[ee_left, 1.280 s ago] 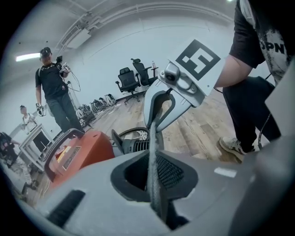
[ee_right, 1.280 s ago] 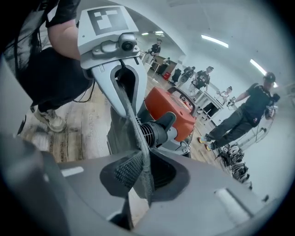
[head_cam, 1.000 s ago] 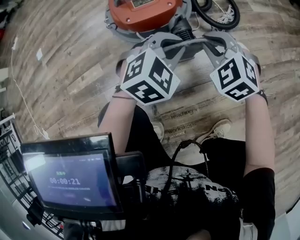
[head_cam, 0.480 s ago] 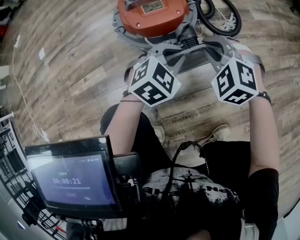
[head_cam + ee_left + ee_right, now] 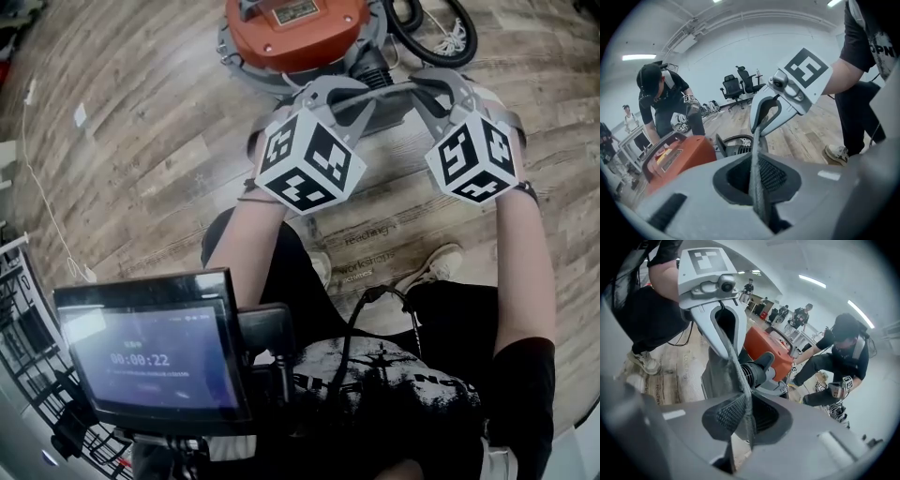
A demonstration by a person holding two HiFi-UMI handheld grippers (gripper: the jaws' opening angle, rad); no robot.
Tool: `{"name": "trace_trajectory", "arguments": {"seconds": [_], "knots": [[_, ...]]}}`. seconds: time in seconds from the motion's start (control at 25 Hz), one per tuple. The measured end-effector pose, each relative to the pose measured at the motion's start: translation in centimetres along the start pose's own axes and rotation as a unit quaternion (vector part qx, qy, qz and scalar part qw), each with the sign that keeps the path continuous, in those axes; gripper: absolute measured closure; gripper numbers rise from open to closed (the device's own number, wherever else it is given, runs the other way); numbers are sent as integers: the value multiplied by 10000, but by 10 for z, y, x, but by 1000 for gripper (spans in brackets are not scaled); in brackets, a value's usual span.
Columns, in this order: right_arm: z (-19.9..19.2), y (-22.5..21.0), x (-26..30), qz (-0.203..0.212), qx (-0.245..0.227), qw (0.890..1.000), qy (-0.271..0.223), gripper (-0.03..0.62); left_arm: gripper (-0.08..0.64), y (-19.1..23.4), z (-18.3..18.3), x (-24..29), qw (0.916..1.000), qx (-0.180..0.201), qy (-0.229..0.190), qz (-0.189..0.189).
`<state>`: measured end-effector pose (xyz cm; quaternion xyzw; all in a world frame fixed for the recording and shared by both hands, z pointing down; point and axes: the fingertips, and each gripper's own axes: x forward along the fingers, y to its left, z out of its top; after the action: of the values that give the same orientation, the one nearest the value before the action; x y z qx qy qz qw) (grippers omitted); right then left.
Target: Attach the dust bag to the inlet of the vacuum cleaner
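My left hand-held gripper [image 5: 757, 182] has its jaws drawn almost together, pinched on a thin edge of the grey dust bag [image 5: 712, 376]; the cloth runs straight through the narrow gap between the pads and up out of it. My right hand-held gripper [image 5: 742, 420] is just as narrow and clamps another edge of the same bag; from its view the fabric hangs down in a loose fold between the two tools. In the head view both sit side by side, marker cubes towards me, with the bag stretched between their tips.

The bag is off the floor [image 5: 141, 141], held just in front of the orange vacuum cleaner [image 5: 295, 33], which stands on the wooden boards ahead of my shoes; its black ribbed inlet [image 5: 757, 369] sticks out towards the bag, close behind the fabric, but I cannot tell whether the two touch. A black hose [image 5: 441, 47] loops on the floor beside the machine, on my right.

Further back a person [image 5: 843, 357] bends over in the room; office chairs [image 5: 740, 84] stand by the far wall.
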<state>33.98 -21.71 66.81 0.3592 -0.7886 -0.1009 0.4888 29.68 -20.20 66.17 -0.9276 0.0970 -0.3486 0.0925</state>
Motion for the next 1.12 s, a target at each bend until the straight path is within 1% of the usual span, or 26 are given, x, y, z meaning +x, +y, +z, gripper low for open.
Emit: {"name": "trace_trajectory", "arguments": {"seconds": [0.12, 0.24, 0.32, 0.44, 0.56, 0.68, 0.76, 0.88, 1.0, 1.12], "knots": [[17, -3, -7, -20, -398, 9992, -45, 549, 537, 0, -12, -2, 9996, -275, 37, -25], [30, 1, -7, -77, -779, 9969, -79, 549, 537, -2, -28, -1, 9992, -337, 223, -40], [30, 4, -5, -86, -898, 9959, -97, 548, 535, -3, -34, 3, 9990, -355, 264, -29], [21, 2, -6, -8, -671, 9977, -132, 549, 537, 0, -23, 1, 9993, -340, 180, 14], [7, -2, -1, 43, -397, 9992, -47, 550, 535, 8, -8, 2, 9996, -250, 122, 8], [-2, -7, 7, 80, -161, 9998, 88, 549, 534, 15, 7, 3, 9999, -15, 158, 25], [-5, -6, 8, 95, -98, 9998, 173, 548, 534, 15, 9, 4, 9997, 111, 210, 0], [-1, -1, 10, 85, -197, 9996, 206, 549, 534, 11, -3, 3, 9999, 5, 165, -31], [9, -2, 10, 17, -504, 9986, 165, 549, 537, 8, -17, 5, 9997, -211, 110, 47], [18, 1, 11, -29, -816, 9966, 126, 549, 537, 3, -33, 9, 9989, -421, 202, 33]]}}
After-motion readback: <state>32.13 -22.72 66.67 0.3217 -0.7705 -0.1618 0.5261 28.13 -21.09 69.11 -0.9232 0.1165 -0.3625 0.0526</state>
